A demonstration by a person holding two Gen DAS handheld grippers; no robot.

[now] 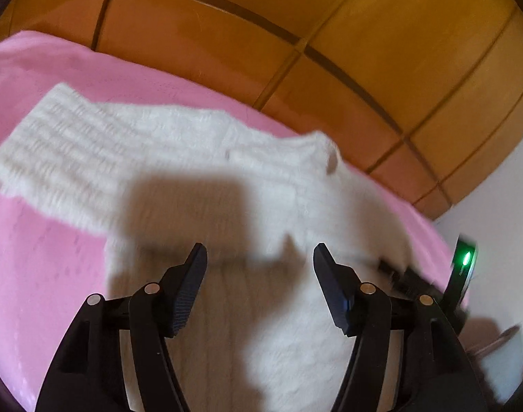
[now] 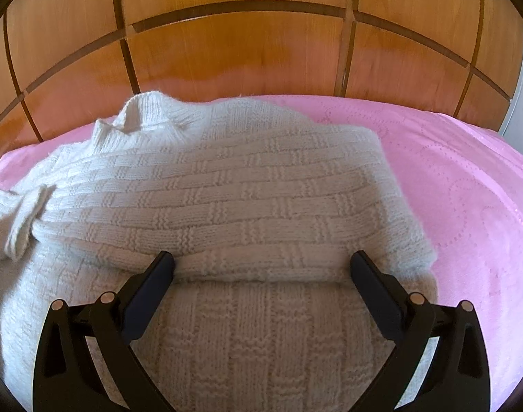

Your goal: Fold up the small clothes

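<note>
Under blurred left tongs (image 1: pixel 259 267), white sweater (image 1: pixel 179 151) lies smeared.

You see a white sweater (image 2: pixel 247 185) of thick knitted wool-like yarn, basket-weave ribbing, slightly fuzzy and matt. Under it you have a pink bedspread (image 2: pixel 467 178), smooth cloth with a faint sheen and a dotted stitched pattern. Along the bedspread's far edge, note the headboard (image 2: pixel 247 48): panelled wood, orange-brown, polished to a soft gloss. Your right gripper (image 2: pixel 261 261) is matt black plastic with small bright metal pins; your left gripper (image 1: pixel 259 252) matches, its pads finely textured.
</note>
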